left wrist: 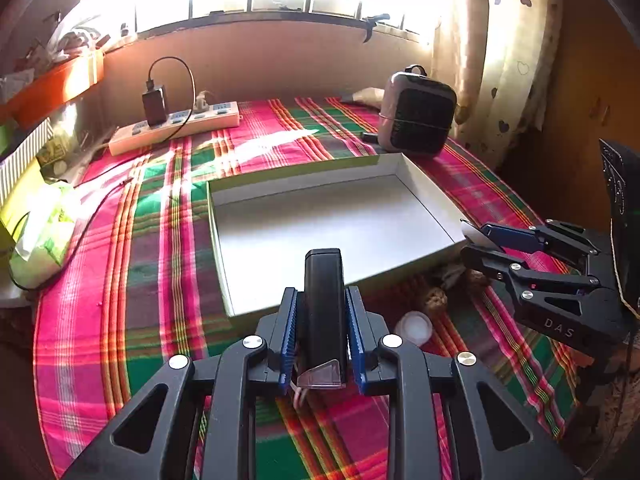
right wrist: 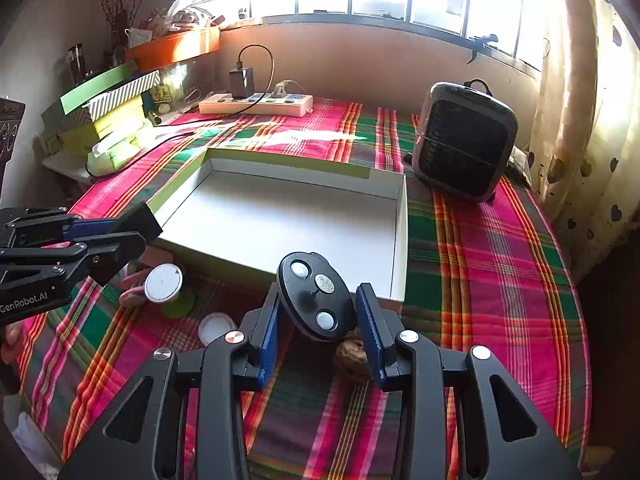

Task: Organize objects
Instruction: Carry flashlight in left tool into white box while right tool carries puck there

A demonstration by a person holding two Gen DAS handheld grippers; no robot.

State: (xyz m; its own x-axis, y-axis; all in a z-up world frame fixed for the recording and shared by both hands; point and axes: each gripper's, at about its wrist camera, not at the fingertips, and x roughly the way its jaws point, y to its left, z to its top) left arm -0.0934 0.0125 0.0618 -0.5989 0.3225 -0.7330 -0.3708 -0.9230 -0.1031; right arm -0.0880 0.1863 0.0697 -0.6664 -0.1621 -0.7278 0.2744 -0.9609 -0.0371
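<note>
My left gripper (left wrist: pixel 322 316) is shut on a black oblong device (left wrist: pixel 324 300) with a clear end, held just above the near edge of a shallow white box (left wrist: pixel 320 216) with nothing in it. It also shows in the right wrist view (right wrist: pixel 132 228). My right gripper (right wrist: pixel 318 320) is shut on a black oval disc (right wrist: pixel 316 296) with three round spots, near the box's (right wrist: pixel 280 216) front edge. In the left wrist view it (left wrist: pixel 476 244) is at the box's right corner.
A walnut (right wrist: pixel 352 354), a white cap (right wrist: pixel 216 326), a silver-topped round tin (right wrist: pixel 163 283) and pink items lie on the plaid cloth before the box. A grey heater (right wrist: pixel 464 140) stands back right, a power strip (right wrist: pixel 256 104) at the back, boxes and wipes left.
</note>
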